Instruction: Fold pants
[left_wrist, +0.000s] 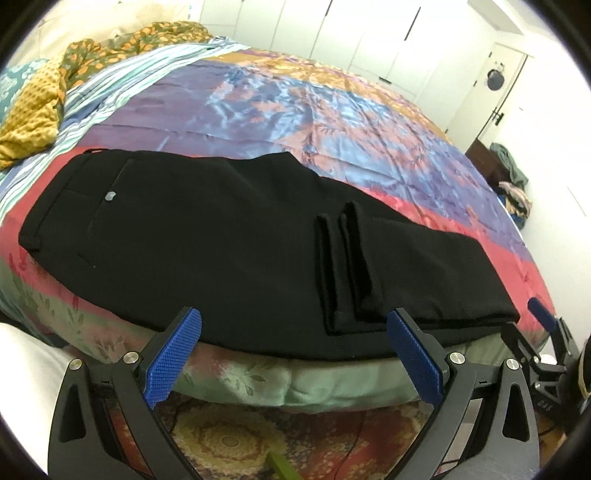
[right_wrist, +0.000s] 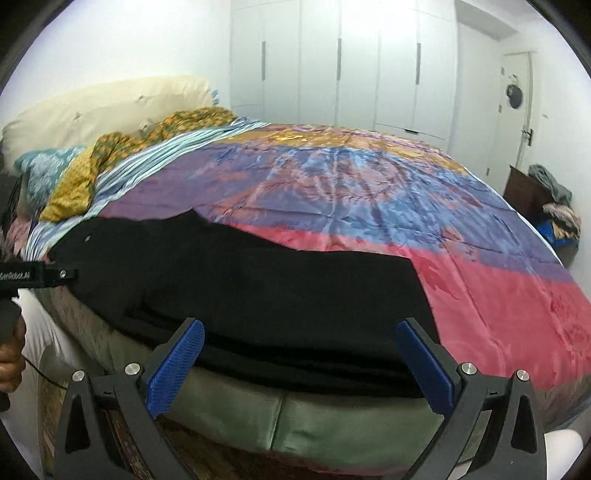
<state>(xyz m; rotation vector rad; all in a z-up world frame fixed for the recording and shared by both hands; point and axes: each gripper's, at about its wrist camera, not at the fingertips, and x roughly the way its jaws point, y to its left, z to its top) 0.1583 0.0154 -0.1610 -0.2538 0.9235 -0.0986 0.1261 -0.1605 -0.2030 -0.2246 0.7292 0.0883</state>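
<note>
Black pants (left_wrist: 207, 251) lie folded along the near edge of the bed, waistband to the left, with the leg ends doubled back on top (left_wrist: 343, 266). In the right wrist view the pants (right_wrist: 258, 295) stretch across the near edge. My left gripper (left_wrist: 295, 332) hovers at the bed's edge in front of the pants, open, nothing between its blue pads (left_wrist: 173, 354). My right gripper (right_wrist: 301, 345) is also open and holds nothing, just short of the pants' near edge. The right gripper (left_wrist: 546, 332) shows at the far right of the left wrist view.
The bed carries a shiny multicoloured quilt (right_wrist: 351, 192). Crumpled yellow and green cloth (left_wrist: 44, 107) and a cream pillow (right_wrist: 103, 107) lie at the head end. White wardrobes (right_wrist: 340, 62) and a door (right_wrist: 517, 92) stand behind. A patterned rug (left_wrist: 229, 439) covers the floor below.
</note>
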